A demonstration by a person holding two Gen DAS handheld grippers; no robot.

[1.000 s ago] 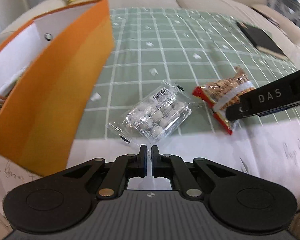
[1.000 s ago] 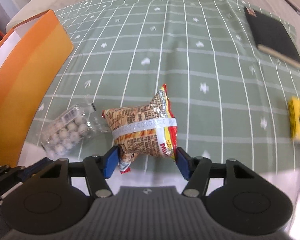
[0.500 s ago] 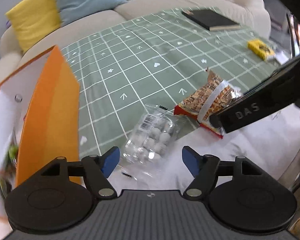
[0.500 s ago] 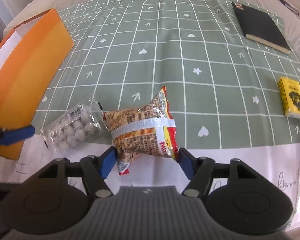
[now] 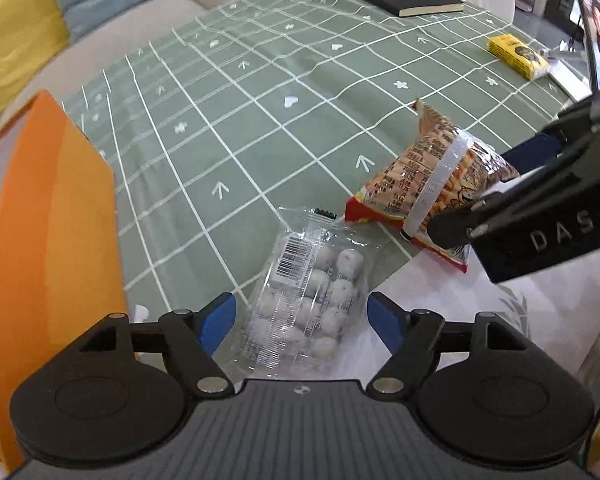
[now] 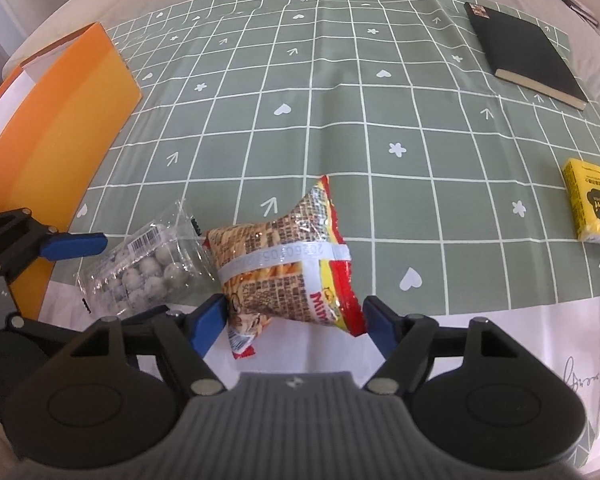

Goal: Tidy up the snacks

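Two snack packs lie close together near my edge of the surface [image 6: 380,128], where the green checked cloth [image 5: 260,128] gives way to white. On my left view, the left gripper [image 5: 298,314] has its jaws spread wide, having just been opening, and the clear pack of white balls [image 5: 308,300] lies between the blue pads [image 5: 218,316] without either pad touching it. The pack rests flat, its barcode end pointing away from me.

Just to its right sits the red and orange snack bag [image 6: 292,272], its near corner almost meeting the clear pack [image 6: 140,268]. On my right view, the right gripper [image 6: 294,322] straddles the bag's near end. Its jaws have just been opening; the left pad [image 6: 208,324] is at the bag's edge and the right pad sits just beside the red corner, so I read it as released rather than squeezed. The bag lies on the surface, partly on the cloth and partly on the white.

At the far left stands the orange box [image 5: 52,240], open at the top, near the clear pack. A black notebook [image 6: 524,56] lies at the far right corner, and a yellow carton [image 6: 588,200] sits at the right edge, both well apart from the snacks.
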